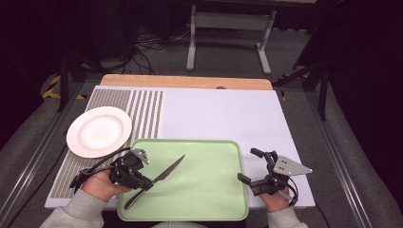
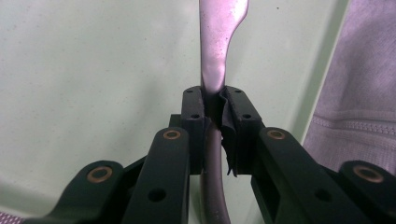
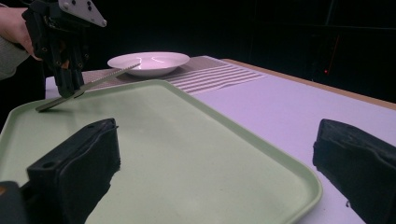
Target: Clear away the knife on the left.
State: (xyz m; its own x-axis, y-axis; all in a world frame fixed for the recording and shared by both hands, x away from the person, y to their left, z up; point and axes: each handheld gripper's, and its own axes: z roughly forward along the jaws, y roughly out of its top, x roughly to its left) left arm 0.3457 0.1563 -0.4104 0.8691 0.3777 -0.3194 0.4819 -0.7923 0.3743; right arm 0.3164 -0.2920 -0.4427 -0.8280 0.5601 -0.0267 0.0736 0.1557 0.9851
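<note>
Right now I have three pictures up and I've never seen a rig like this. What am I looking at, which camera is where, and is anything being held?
No robot arm here: a person holds a two-jaw hand tool in each hand. The high view looks down on the table from the person's side. The other two cameras ride on the tools and look along their black jaws. On the white table lie a green tray and, to its left, a white plate on a striped mat. The left gripper is shut on a knife at its handle, over the tray's left side. The right gripper stands open with nothing between its jaws, beside the tray's right edge.
</note>
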